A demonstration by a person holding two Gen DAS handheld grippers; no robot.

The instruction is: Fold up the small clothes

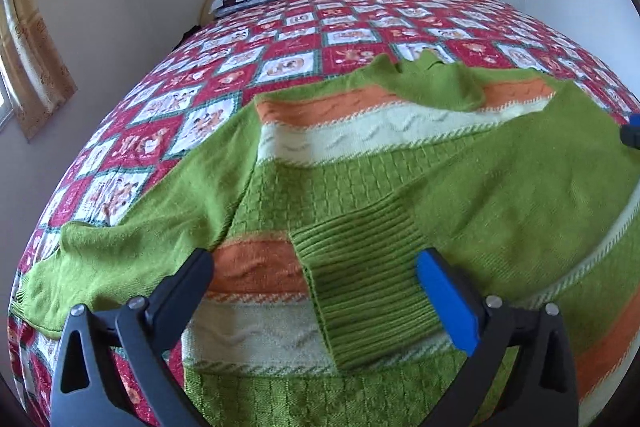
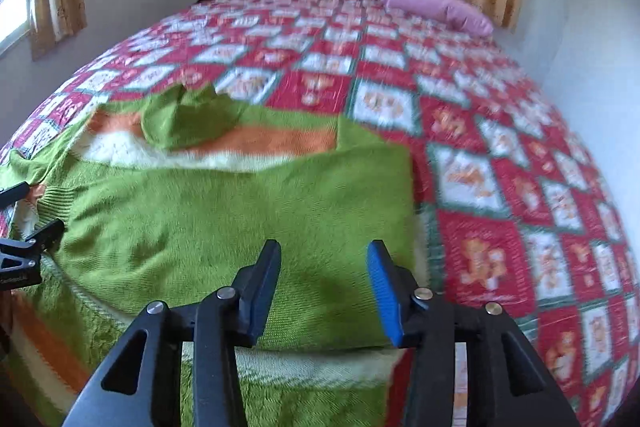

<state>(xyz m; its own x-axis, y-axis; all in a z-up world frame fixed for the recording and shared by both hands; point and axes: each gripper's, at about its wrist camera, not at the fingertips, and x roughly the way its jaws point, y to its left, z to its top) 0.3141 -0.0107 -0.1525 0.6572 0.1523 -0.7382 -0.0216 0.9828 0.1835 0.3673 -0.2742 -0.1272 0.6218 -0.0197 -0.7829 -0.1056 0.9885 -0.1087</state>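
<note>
Both sleeves folded in, left gripper [image 1: 316, 291] and right gripper [image 2: 324, 291] hover wide-fingered over the sweater [image 1: 360, 187], hem-to-collar fold likely next.

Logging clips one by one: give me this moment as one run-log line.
stage: right sleeve folded in, left still out | sweater flat on bed | left gripper open over cuff | right gripper open

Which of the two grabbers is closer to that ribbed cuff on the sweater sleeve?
Left. The left gripper hangs open right over the ribbed cuff; the right gripper is off to its right, over plain green knit.
</note>
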